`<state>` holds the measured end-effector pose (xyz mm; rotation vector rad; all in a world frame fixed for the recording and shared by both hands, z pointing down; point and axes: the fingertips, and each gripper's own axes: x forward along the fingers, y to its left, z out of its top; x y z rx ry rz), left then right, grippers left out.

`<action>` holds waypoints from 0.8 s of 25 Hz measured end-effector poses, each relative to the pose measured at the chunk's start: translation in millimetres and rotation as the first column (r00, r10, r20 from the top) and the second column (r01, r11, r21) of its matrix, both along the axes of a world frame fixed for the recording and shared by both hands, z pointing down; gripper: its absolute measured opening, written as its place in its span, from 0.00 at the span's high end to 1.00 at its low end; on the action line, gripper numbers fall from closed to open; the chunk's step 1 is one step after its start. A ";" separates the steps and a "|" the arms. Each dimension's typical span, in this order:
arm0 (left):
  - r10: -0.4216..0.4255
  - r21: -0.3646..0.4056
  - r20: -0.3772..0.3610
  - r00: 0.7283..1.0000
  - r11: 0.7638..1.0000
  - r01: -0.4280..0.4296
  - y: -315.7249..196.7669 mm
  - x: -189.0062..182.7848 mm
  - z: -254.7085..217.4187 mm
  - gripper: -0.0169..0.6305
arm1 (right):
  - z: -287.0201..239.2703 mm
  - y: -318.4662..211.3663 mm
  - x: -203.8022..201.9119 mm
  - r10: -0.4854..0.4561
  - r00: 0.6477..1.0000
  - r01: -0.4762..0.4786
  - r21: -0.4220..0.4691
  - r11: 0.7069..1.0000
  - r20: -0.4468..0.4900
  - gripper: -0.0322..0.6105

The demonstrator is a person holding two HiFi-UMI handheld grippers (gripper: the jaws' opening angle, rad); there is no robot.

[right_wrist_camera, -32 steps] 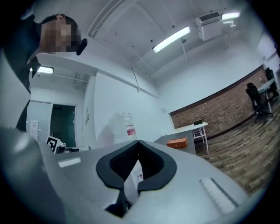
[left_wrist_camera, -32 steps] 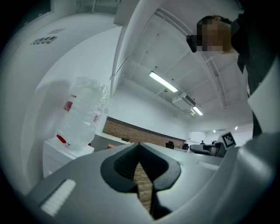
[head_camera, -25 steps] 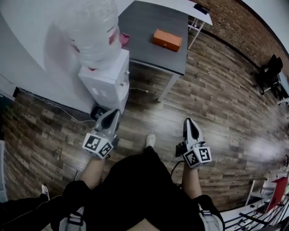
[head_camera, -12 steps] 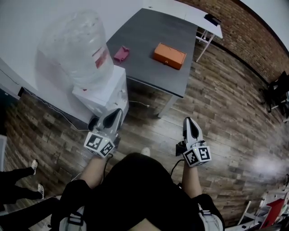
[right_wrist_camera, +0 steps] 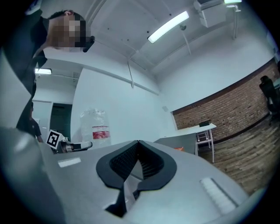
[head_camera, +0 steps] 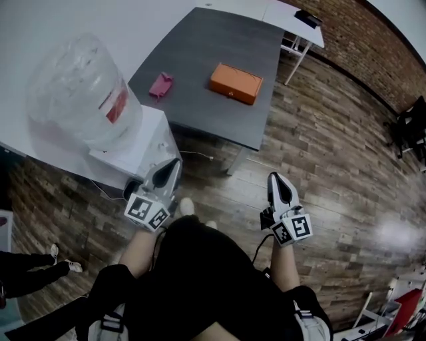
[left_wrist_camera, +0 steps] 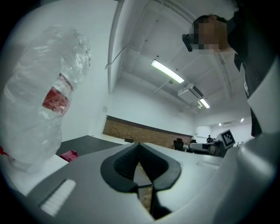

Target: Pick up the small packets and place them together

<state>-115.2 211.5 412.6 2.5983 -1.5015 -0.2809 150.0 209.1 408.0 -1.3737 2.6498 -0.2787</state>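
A small pink packet (head_camera: 160, 84) lies on the dark grey table (head_camera: 200, 46), left of a larger orange packet (head_camera: 235, 82). Both my grippers are held out level above the wooden floor, short of the table. My left gripper (head_camera: 175, 162) is shut with nothing in it, right beside the water dispenser. My right gripper (head_camera: 273, 176) is shut and empty too, over bare floor. In the left gripper view the closed jaws (left_wrist_camera: 139, 143) point toward the table, with the pink packet (left_wrist_camera: 68, 155) low at the left. The right gripper view shows its closed tips (right_wrist_camera: 138, 142) and a sliver of orange packet (right_wrist_camera: 178, 148).
A white water dispenser (head_camera: 136, 150) with a big clear bottle (head_camera: 80, 93) stands close on the left, against the table's near corner. A white desk (head_camera: 293, 16) and brick wall lie beyond. Another person's legs (head_camera: 33, 273) show at the lower left. Dark chairs (head_camera: 409, 120) stand far right.
Both grippers have been carried forward across the floor, still shut. The table and its packets now sit nearer, and the water dispenser has slid to the left of the view.
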 end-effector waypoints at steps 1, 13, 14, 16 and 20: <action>0.001 -0.002 0.000 1.000 1.000 -0.001 -7.2 1.0 0.6 0.97 | 2.9 -7.4 2.8 0.018 1.000 -0.018 -0.012 1.000 -0.001 0.95; 0.063 0.019 -0.008 0.998 0.998 -0.063 -125.4 6.3 10.8 0.97 | -2.7 -101.7 22.4 0.167 0.986 -0.167 -0.010 0.986 -0.002 0.95; 0.060 0.023 -0.013 0.998 0.998 -0.060 -136.8 4.8 8.3 0.97 | -6.3 -110.6 20.3 0.170 0.985 -0.170 -0.001 0.985 -0.001 0.95; 0.047 0.023 -0.034 0.998 0.999 -0.047 -159.1 1.3 5.0 0.97 | -11.3 -126.4 16.9 0.178 0.984 -0.178 0.009 0.984 0.004 0.95; 0.051 0.012 -0.055 0.997 0.999 -0.050 -195.2 2.3 8.5 0.97 | -10.5 -156.7 12.3 0.192 0.981 -0.192 0.002 0.981 0.001 0.95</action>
